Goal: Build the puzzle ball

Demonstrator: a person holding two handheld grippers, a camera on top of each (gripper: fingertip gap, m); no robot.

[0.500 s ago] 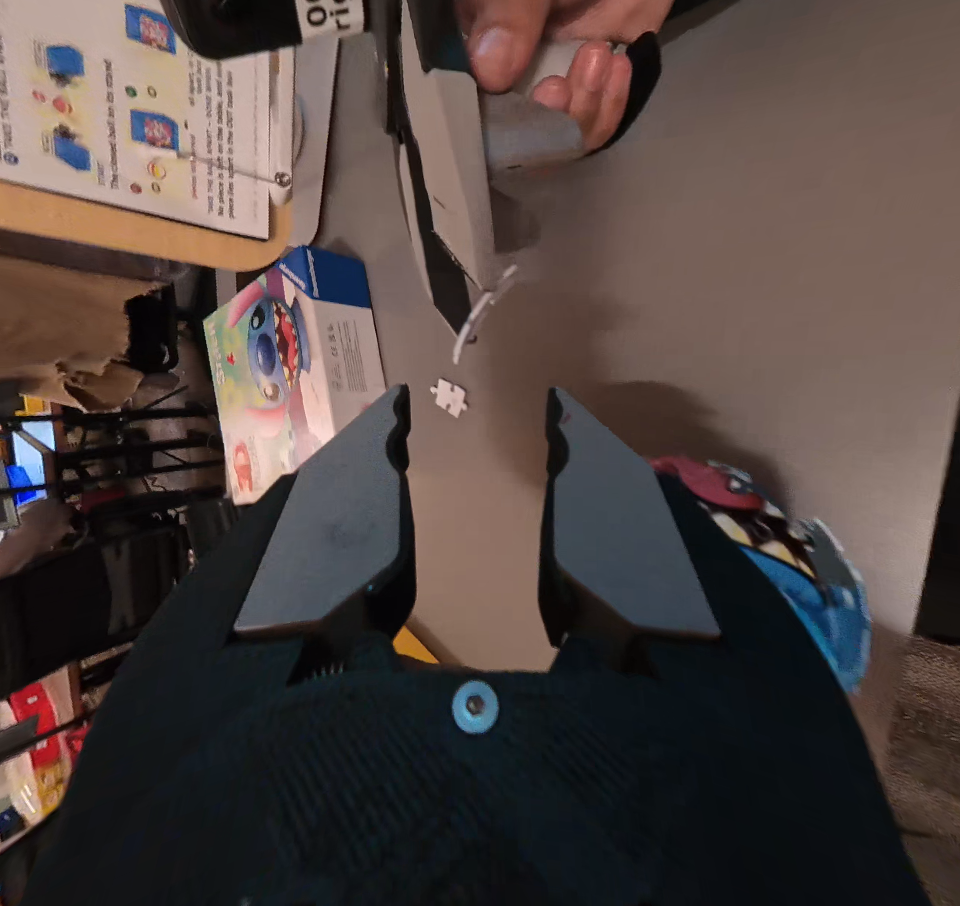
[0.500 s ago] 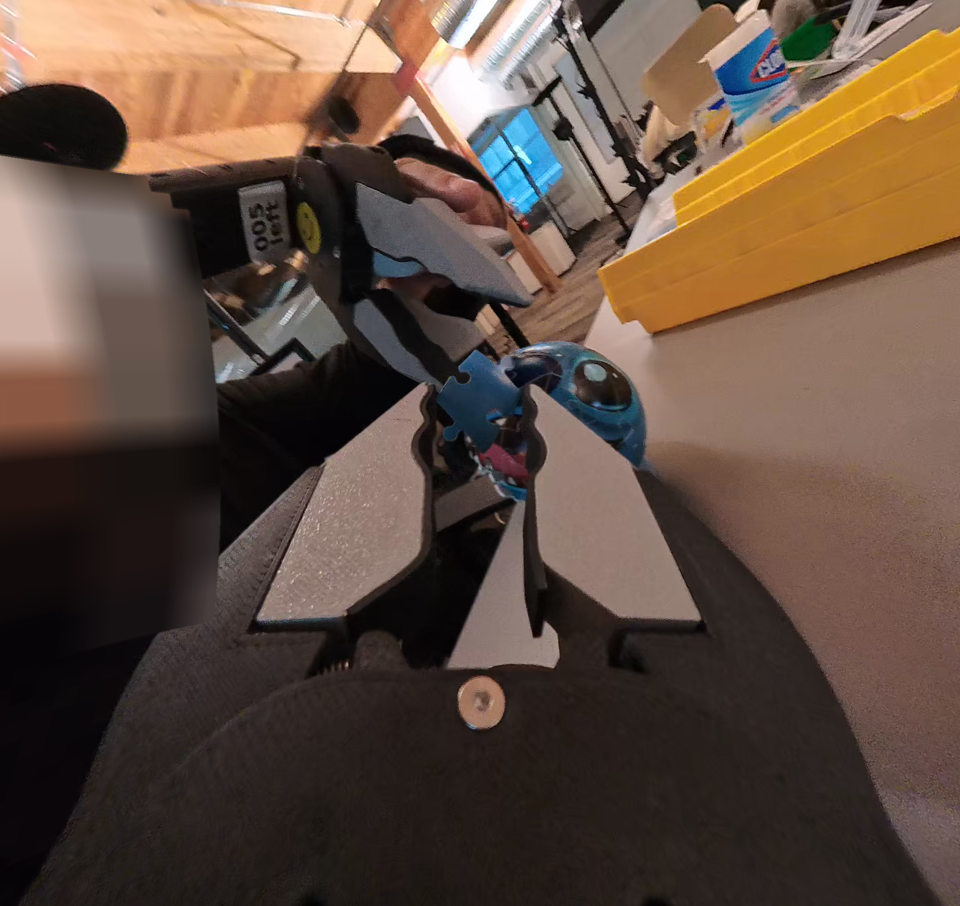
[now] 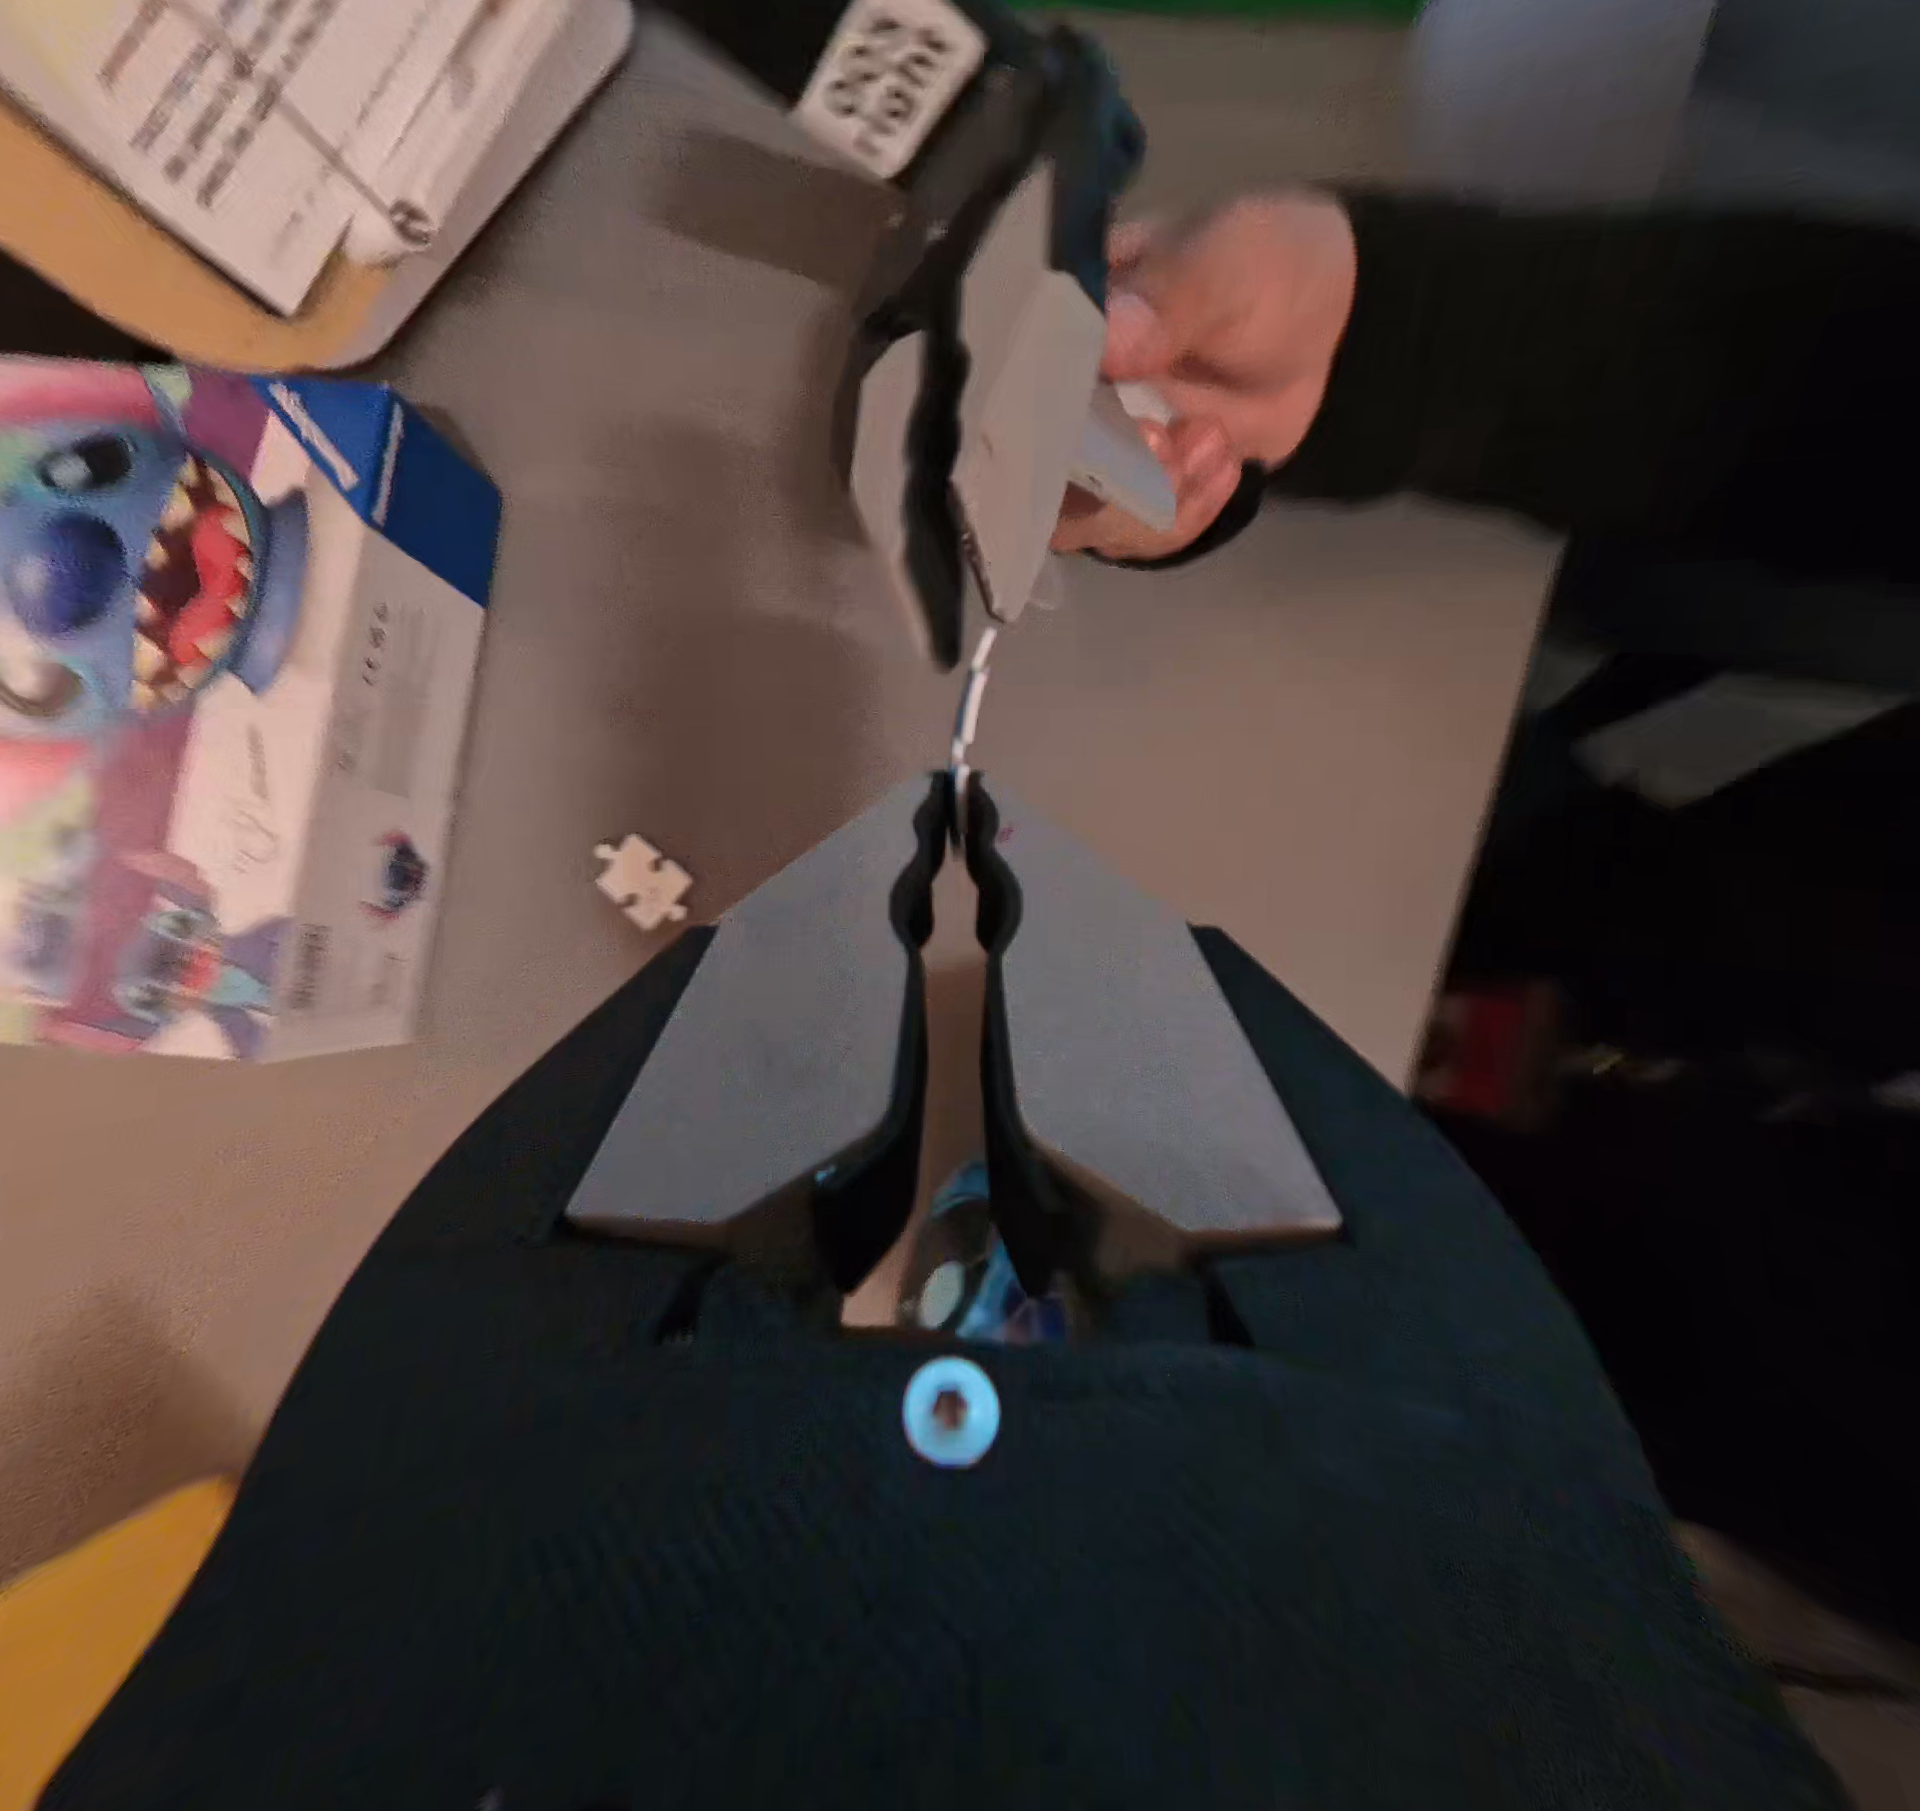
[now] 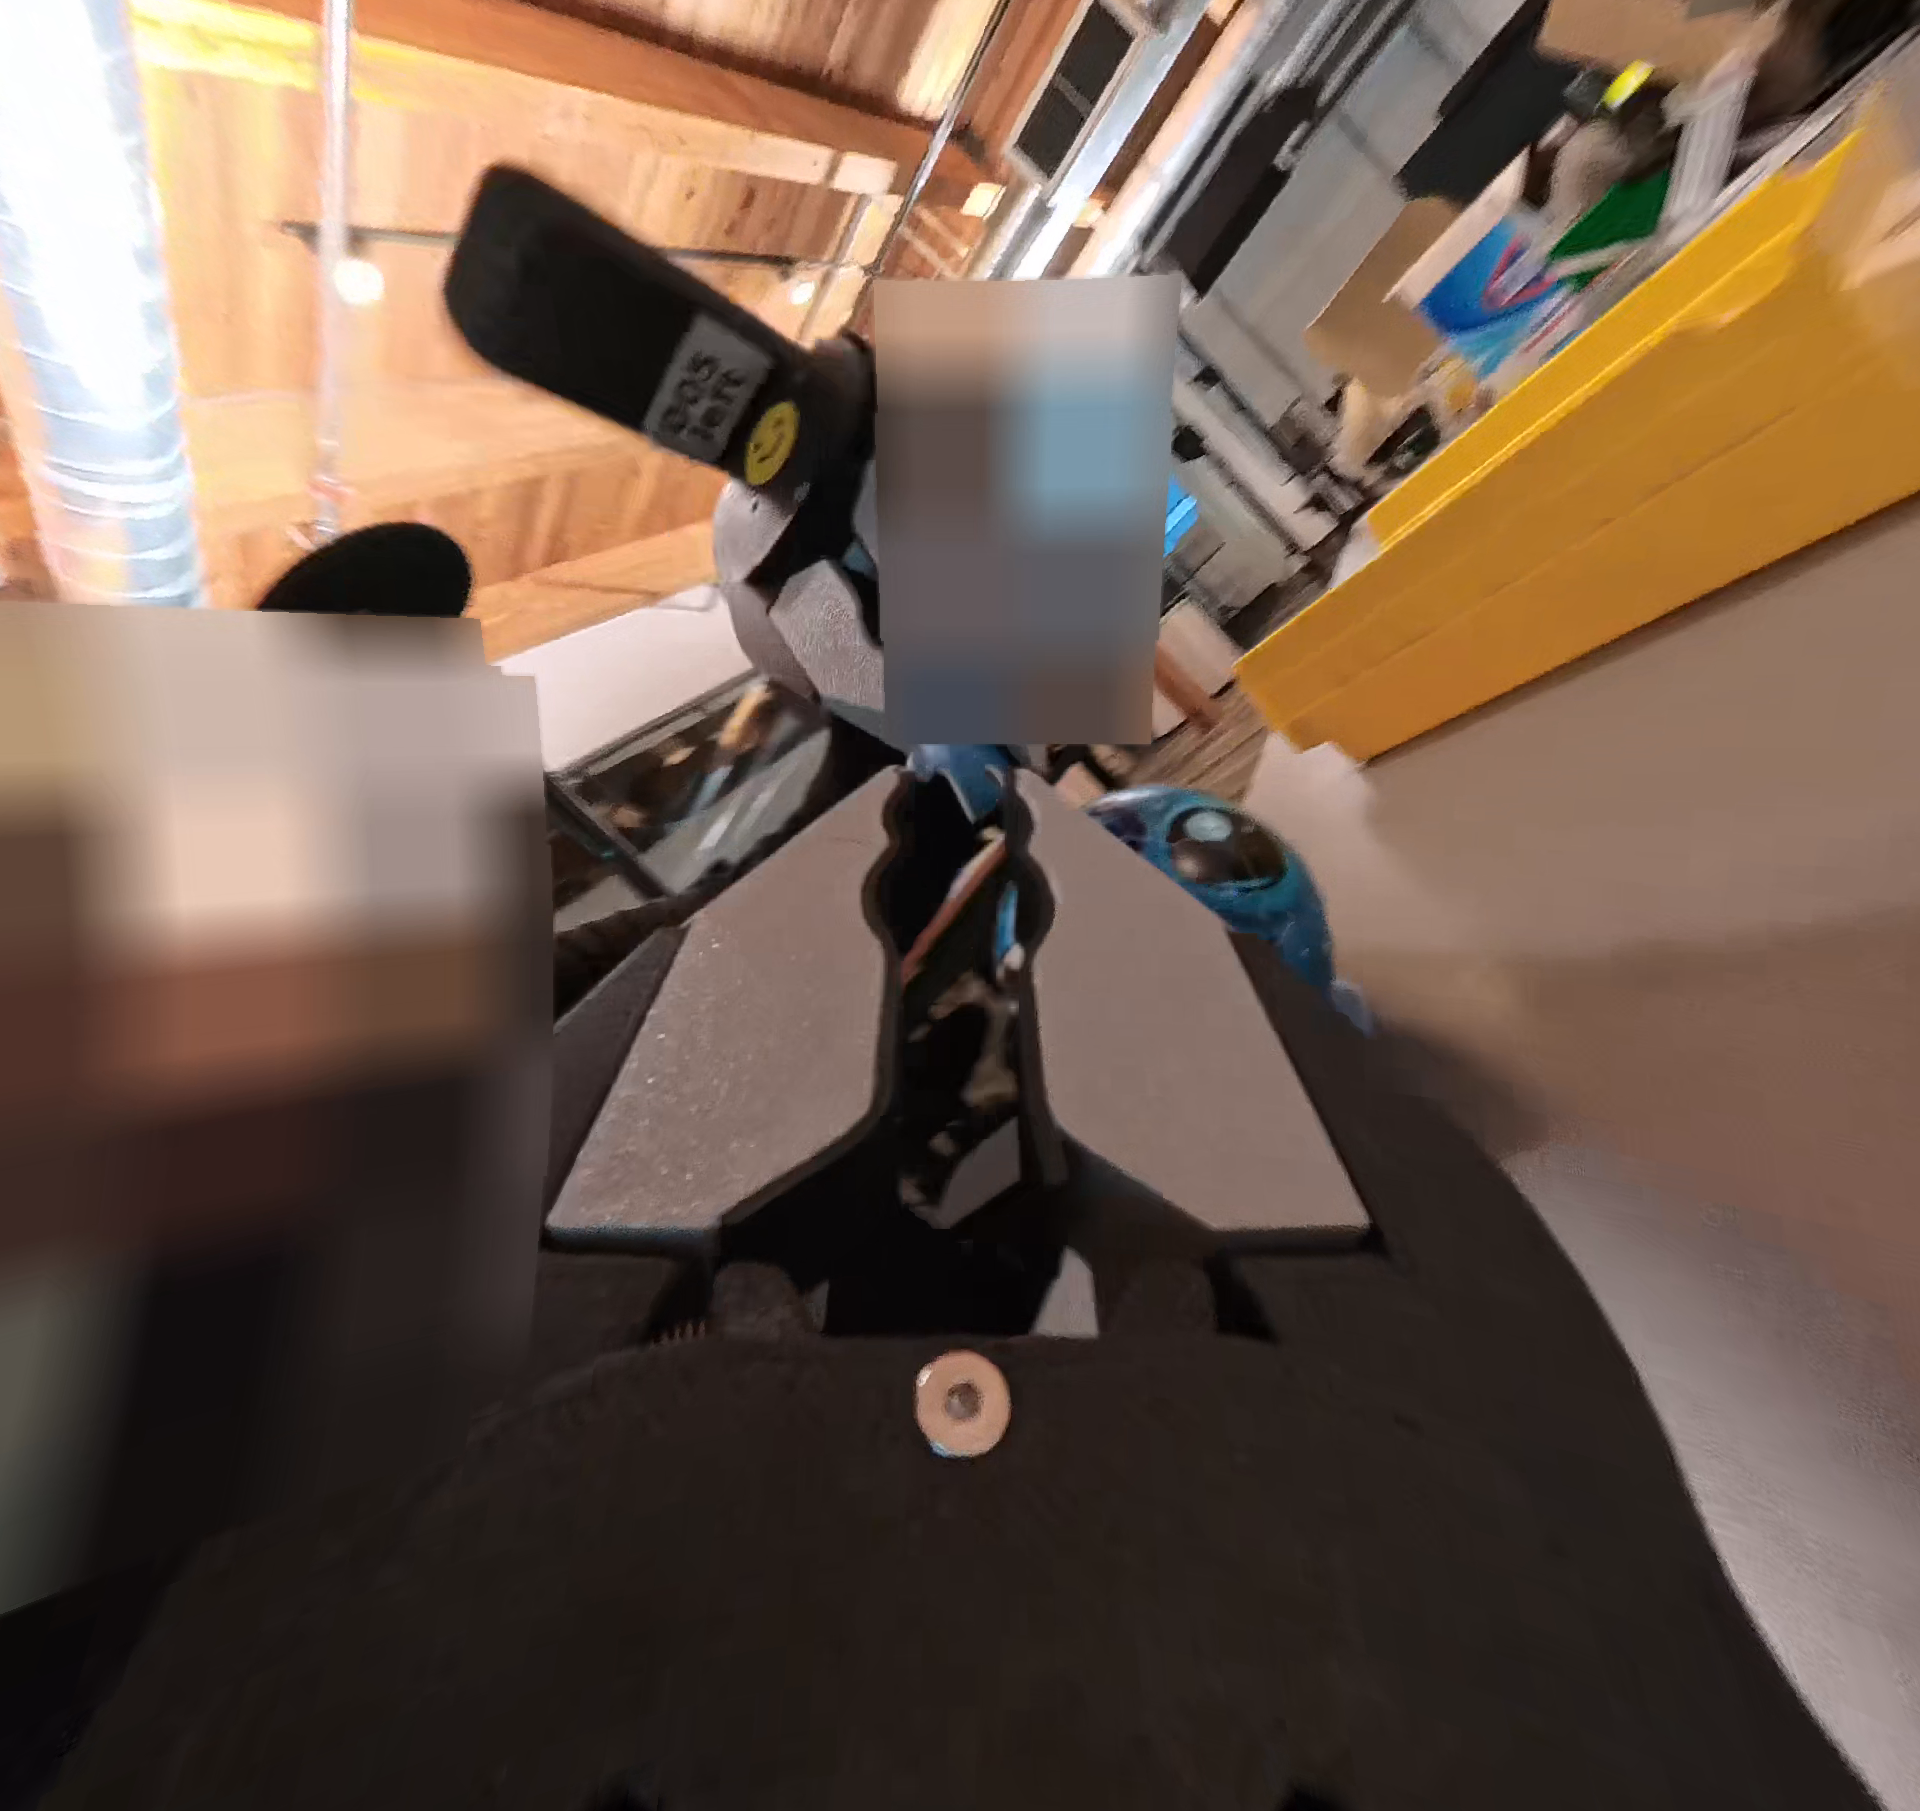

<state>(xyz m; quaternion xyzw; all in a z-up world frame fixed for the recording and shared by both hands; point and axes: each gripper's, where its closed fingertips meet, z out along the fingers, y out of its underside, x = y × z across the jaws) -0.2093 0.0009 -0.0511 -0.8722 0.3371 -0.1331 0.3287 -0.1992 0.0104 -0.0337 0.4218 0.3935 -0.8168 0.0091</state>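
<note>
The grey counter (image 3: pixel 1247 826) carries a printed puzzle box (image 3: pixel 343 743), and stacked yellow trays (image 4: pixel 1558 598) are seen farther off. The partly built puzzle ball (image 4: pixel 1216 862) rests on the counter just beside and below both tools, untouched.

The left gripper (image 3: pixel 954 795) is found with its jaws drawn together on the near edge of a thin curved puzzle piece (image 3: pixel 971 712). The right gripper (image 4: pixel 958 795), held in a hand (image 3: pixel 1226 369), appears clamped on the far edge of the same piece. The piece is thus held in the air between the two tools, above the counter. A loose piece (image 3: pixel 642 880) lies pale side up near the box.

Risks noted:
- The ball is unrestrained and may be rolled off if nudged by either tool.
- The piece may be bent or creased if both tools pull or twist at once.
- Only a narrow edge is held by the left jaws, so the piece may be dropped if the right jaws are released too early.

Writing: print is present on the box, on the instruction sheets (image 3: pixel 291 47) and on a sticker on each tool. It is mostly blurred and is not transcribed.
</note>
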